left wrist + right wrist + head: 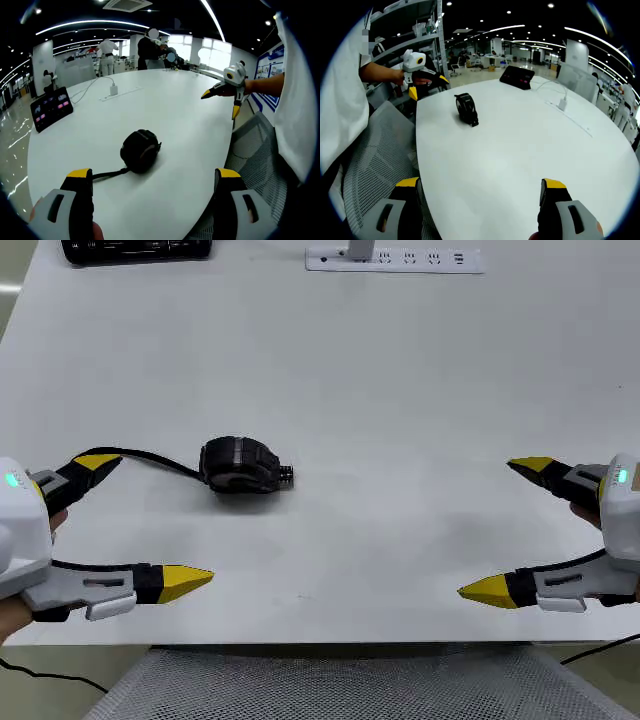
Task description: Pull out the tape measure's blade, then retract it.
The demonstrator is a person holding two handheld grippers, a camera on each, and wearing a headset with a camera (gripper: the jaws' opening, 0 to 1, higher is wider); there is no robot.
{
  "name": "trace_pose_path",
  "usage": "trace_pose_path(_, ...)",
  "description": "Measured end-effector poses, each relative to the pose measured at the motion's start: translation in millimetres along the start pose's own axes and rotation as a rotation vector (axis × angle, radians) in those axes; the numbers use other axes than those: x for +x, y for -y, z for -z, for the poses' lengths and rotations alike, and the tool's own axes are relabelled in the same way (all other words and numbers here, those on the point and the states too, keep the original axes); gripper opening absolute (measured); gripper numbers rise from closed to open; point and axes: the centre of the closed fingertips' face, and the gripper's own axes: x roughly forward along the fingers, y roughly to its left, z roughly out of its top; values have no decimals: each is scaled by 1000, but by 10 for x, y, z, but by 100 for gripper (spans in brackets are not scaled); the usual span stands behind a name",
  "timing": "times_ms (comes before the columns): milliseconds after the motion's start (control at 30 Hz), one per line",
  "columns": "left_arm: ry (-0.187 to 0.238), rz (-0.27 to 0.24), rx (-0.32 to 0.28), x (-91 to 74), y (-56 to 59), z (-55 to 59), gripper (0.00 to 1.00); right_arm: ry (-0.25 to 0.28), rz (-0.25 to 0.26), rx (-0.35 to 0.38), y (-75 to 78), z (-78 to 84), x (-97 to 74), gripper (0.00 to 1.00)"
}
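The tape measure (pixel 243 465) lies on its side on the smooth white table (pixel 400 390), at about 9 o'clock from the middle of the head view. It is a rounded black case with a ribbed, rubbery-looking grip, and a short dark nub juts from its 3 o'clock side. Any brand or print on it is too small to read. A thin black strap (pixel 155 455) curves away from the case toward 9 o'clock and reaches the yellow tip of the left gripper's far jaw; whether it touches that tip cannot be told. The left gripper (pixel 160 518) sits at 8 o'clock with its jaws spread wide and nothing between them. They are black with pointed yellow tips, on a white plastic body with a small green light. The right gripper (pixel 486 528), of the same make, sits at 4 o'clock, well apart from the tape measure, its jaws equally wide with bare table between them. A long white power strip (pixel 395 258) lies at 12 o'clock and a dark flat device (pixel 135 248) at 11 o'clock. A grey mesh chair (pixel 350 685) shows at 6 o'clock.
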Motion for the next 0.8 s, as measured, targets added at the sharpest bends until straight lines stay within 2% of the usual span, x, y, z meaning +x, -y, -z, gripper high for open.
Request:
trace_pose_path(367, 0, 3, -2, 15, -17, -4, 99, 0, -1, -5, 14, 3, 22, 97)
trace_pose_path(567, -2, 3, -1, 29, -22, 10, 99, 22, 8, -9, 33, -30, 20, 99)
trace_pose_path(800, -6, 15, -2, 41, -20, 11, 96, 11, 11, -12, 50, -18, 35, 89)
